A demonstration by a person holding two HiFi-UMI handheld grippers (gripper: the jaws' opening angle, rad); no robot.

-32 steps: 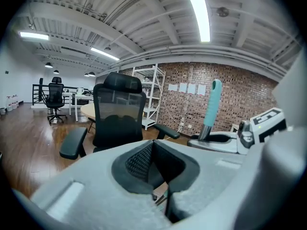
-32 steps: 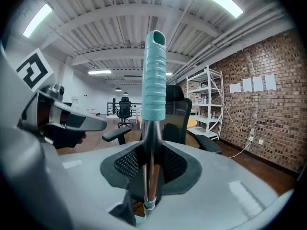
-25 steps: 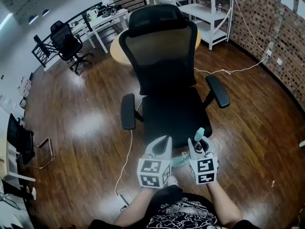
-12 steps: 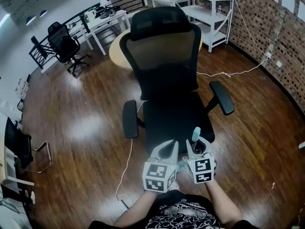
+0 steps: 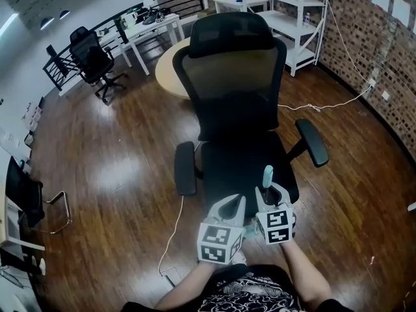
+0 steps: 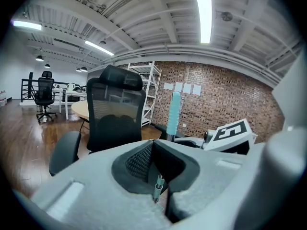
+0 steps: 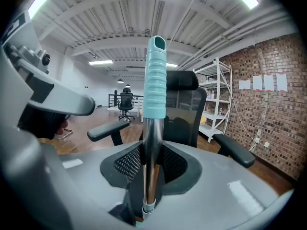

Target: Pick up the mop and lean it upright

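1. Mop, chrome pole with ribbed teal plastic grip (image 5: 267, 174): stands close to upright at lower centre of the head view, in front of the seat of item 4. Its grip rises through the centre of the right gripper view (image 7: 155, 80).
2. Right gripper, grey, with marker cube (image 5: 268, 192): fingers closed on the chrome pole just below the teal grip, and the pole runs lengthwise between them (image 7: 151, 150).
3. Left gripper, grey, with marker cube (image 5: 235, 201): sits just beside item 2, to its left. The fingers meet at their tips (image 6: 152, 145). A thin stretch of pole shows in the gap at their base, with no visible grip on it. The teal grip (image 6: 173, 111) rises beyond them.
4. Black mesh-backed office chair with armrests (image 5: 237, 90): centre frame, facing the person.
5. Round tan worktop (image 5: 170, 67): behind the chair, upper centre.
6. White metal shelving unit (image 5: 286, 12): upper right, against the brick wall (image 5: 383, 38).
7. Dark wooden floor (image 5: 110, 161): a white cable (image 5: 172, 229) lies on it at lower left of the chair.
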